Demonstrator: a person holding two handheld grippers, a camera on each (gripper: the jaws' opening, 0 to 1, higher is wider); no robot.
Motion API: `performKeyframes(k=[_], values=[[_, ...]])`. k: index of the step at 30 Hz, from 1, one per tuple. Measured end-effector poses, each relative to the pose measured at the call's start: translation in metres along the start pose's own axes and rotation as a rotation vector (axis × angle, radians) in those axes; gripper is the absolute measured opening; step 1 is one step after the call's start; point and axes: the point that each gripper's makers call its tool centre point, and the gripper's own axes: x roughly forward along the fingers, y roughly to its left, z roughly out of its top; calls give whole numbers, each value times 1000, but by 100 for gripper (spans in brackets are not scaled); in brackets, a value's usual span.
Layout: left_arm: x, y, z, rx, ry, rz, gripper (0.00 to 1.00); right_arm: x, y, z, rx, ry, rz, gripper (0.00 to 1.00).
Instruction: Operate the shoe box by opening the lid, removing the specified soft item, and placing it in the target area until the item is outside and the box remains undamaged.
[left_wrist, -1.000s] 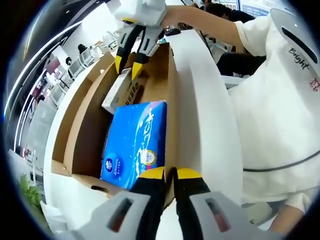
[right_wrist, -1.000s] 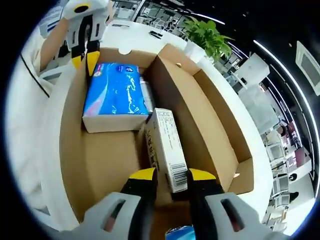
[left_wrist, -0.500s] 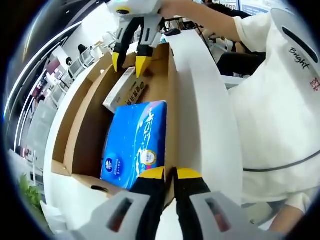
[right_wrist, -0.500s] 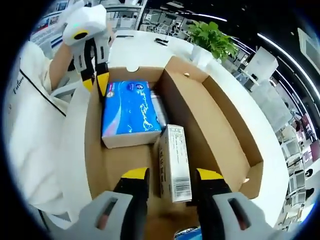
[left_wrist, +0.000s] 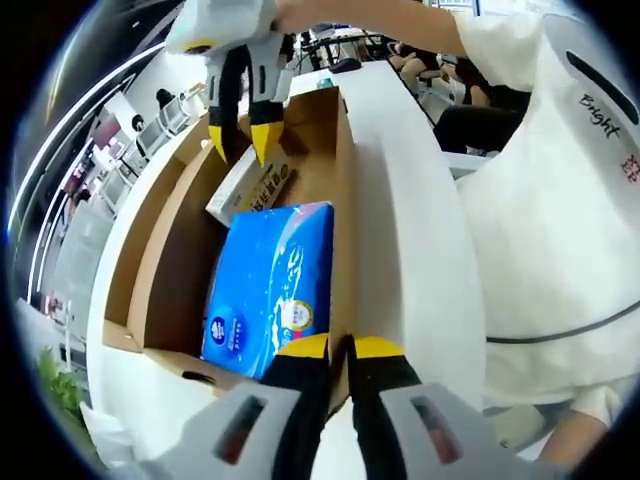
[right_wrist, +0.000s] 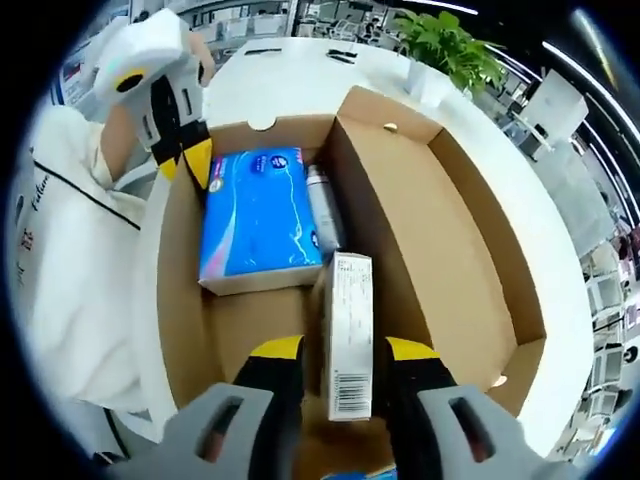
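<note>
The open cardboard shoe box (left_wrist: 170, 250) (right_wrist: 450, 250) holds a soft blue tissue pack (left_wrist: 270, 280) (right_wrist: 260, 215) and a long white carton (left_wrist: 245, 180) (right_wrist: 348, 330). My left gripper (left_wrist: 340, 347) (right_wrist: 185, 160) is shut on the box's side wall beside the near end of the blue pack. In the right gripper view my right gripper (right_wrist: 342, 350) stands open, its yellow-tipped jaws on either side of the white carton and apart from it. In the left gripper view the right gripper (left_wrist: 238, 140) hangs just above the carton's far end.
A silver cylinder (right_wrist: 322, 205) lies between the blue pack and the box's inner wall. The box rests on a white round table (right_wrist: 290, 75) with a potted plant (right_wrist: 450, 45) at its far side. A person in a white shirt (left_wrist: 560, 200) stands close beside the box.
My right gripper has spread its jaws wider and risen off the white carton, which stays in the box. The left gripper has kept its hold on the wall.
</note>
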Motion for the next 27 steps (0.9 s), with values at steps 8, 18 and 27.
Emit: performKeyframes(k=[8,18,27], values=[[0,0,0,0,2,-1,6,1,4,5,7,34,42,28],[0,0,-1,0,1,3,6,17,15,3,8,103,115,29],[-1,0,-1,2,1,2,6,33,11,-12,22,177,126,27]])
